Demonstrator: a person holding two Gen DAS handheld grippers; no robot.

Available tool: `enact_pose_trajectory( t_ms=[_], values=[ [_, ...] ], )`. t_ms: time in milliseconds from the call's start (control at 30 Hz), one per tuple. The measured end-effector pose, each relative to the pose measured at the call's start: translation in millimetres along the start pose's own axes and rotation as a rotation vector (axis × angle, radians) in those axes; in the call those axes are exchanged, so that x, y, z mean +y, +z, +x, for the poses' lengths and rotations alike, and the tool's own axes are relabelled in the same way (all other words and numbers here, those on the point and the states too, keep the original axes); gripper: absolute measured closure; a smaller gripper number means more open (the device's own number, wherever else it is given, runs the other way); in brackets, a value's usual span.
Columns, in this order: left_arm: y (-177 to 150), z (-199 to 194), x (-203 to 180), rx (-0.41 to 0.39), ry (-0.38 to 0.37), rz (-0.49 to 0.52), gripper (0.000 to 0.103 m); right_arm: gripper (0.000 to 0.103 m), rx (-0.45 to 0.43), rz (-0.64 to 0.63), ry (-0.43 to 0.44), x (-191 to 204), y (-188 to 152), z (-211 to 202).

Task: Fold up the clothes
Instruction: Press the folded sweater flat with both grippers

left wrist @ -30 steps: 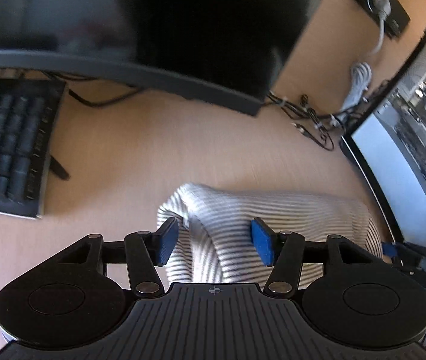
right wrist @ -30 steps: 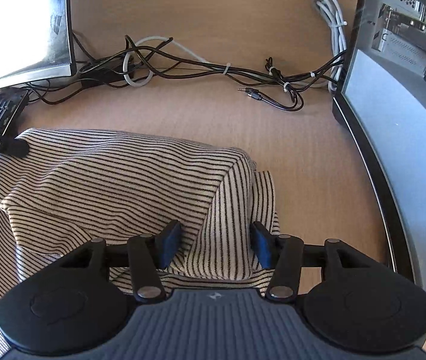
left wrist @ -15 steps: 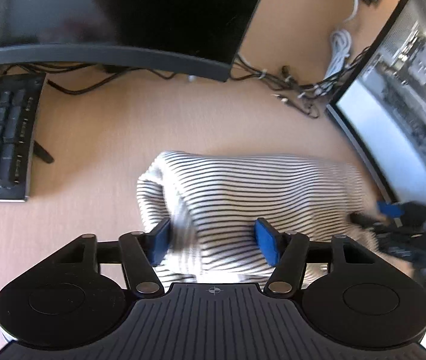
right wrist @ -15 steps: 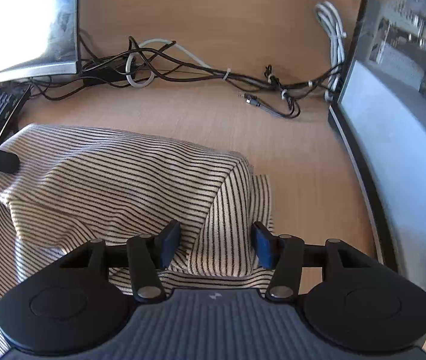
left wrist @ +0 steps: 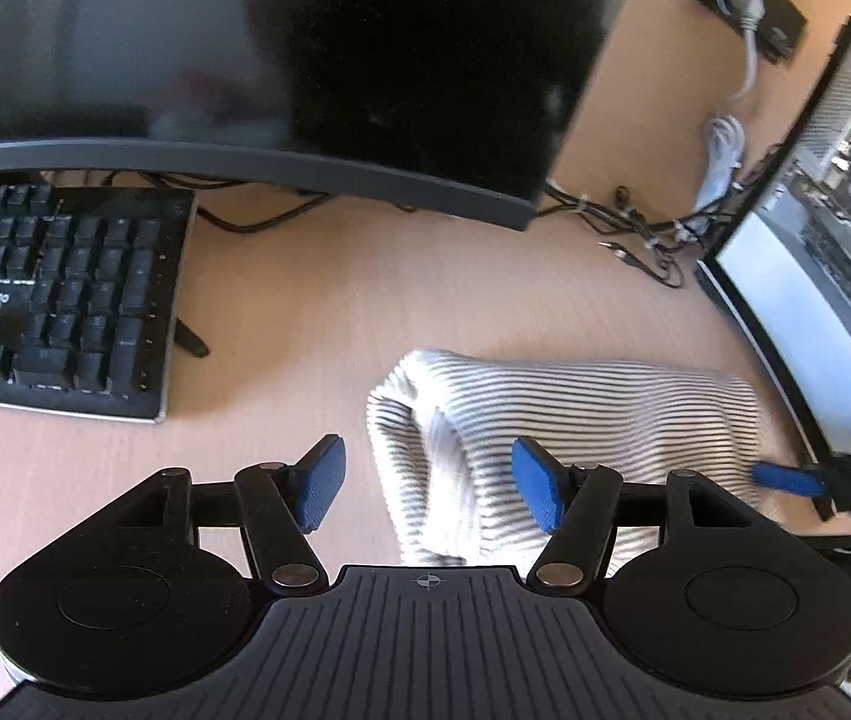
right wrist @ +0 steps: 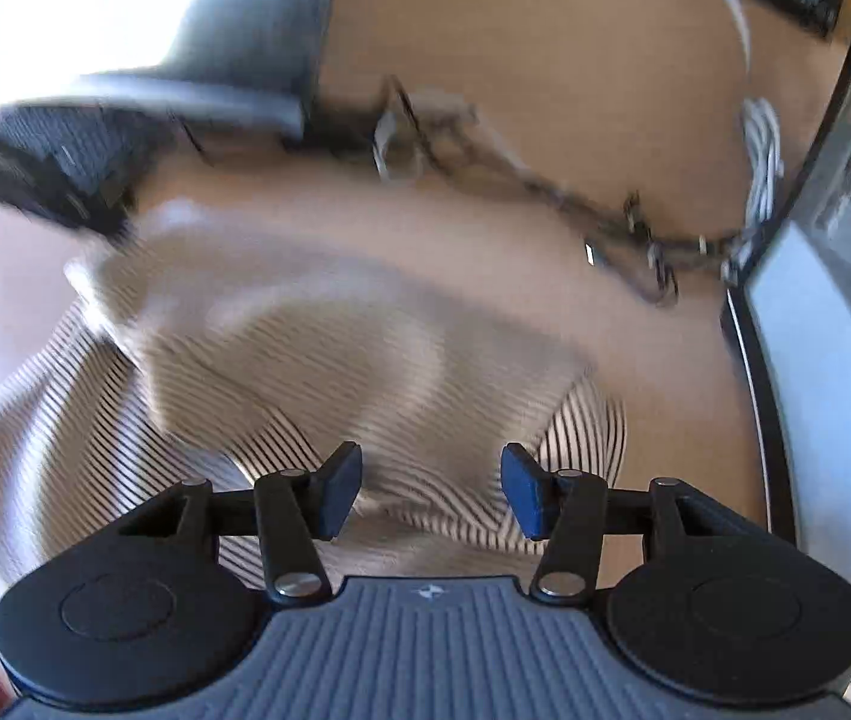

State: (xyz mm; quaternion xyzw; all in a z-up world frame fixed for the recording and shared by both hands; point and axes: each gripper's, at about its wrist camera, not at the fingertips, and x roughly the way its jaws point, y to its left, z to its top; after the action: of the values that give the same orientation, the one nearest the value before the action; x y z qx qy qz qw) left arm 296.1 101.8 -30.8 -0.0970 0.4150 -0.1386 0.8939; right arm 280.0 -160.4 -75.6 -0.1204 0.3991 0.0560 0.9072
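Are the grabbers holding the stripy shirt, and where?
No. Both the left gripper and right gripper stand open above the striped shirt; the left's jaws have just been opening. Neither pinches it.

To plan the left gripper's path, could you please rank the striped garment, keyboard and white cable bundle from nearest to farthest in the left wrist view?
From the left gripper:
1. Striped garment, just ahead, right of centre.
2. Keyboard, farther left.
3. White cable bundle, far right, at the desk's back.

Motion blur smears the striped garment (right wrist: pixel 329 354) and cable tangle (right wrist: pixel 545 192) in the right wrist view; the keyboard (left wrist: pixel 53 300) runs off the left edge.
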Motion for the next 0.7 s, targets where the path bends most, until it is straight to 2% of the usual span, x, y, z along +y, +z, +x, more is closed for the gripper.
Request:
enact_pose_trajectory(
  t_ms=[133, 200, 267, 400, 433, 567, 633, 700],
  values=[
    [-5, -8, -16, -0.005, -0.009, 0.048, 0.034, 0.053, 0.008, 0.084, 0.021, -13, -1, 6],
    [-7, -10, -25, -0.012, -0.002, 0.081, 0.033, 0.053, 0.002, 0.047, 0.008, -12, 0, 2],
    [-8, -12, -32, -0.015, -0.001, 0.101, 0.030, 0.053, -0.021, 0.024, -0.007, -11, 1, -4],
    [-11, -11, -38, -0.001, -0.018, 0.103, 0.026, 0.053, -0.091, 0.130, -0.011, -27, 0, -16],
    [-11, -9, -38, 0.014, -0.036, 0.087, 0.025, 0.053, -0.096, 0.159, -0.012, -30, -1, -17],
    [-14, 5, -30, 0.079, -0.109, -0.019, 0.024, 0.053, 0.023, 0.186, -0.026, -35, -9, 6],
    [-13, 7, -25, 0.083, -0.113, -0.054, 0.024, 0.053, 0.004, 0.195, -0.018, -36, -10, 4],
    [-10, 9, -17, 0.092, -0.135, -0.108, 0.021, 0.052, -0.033, 0.257, 0.026, -44, -8, -7]
  ],
)
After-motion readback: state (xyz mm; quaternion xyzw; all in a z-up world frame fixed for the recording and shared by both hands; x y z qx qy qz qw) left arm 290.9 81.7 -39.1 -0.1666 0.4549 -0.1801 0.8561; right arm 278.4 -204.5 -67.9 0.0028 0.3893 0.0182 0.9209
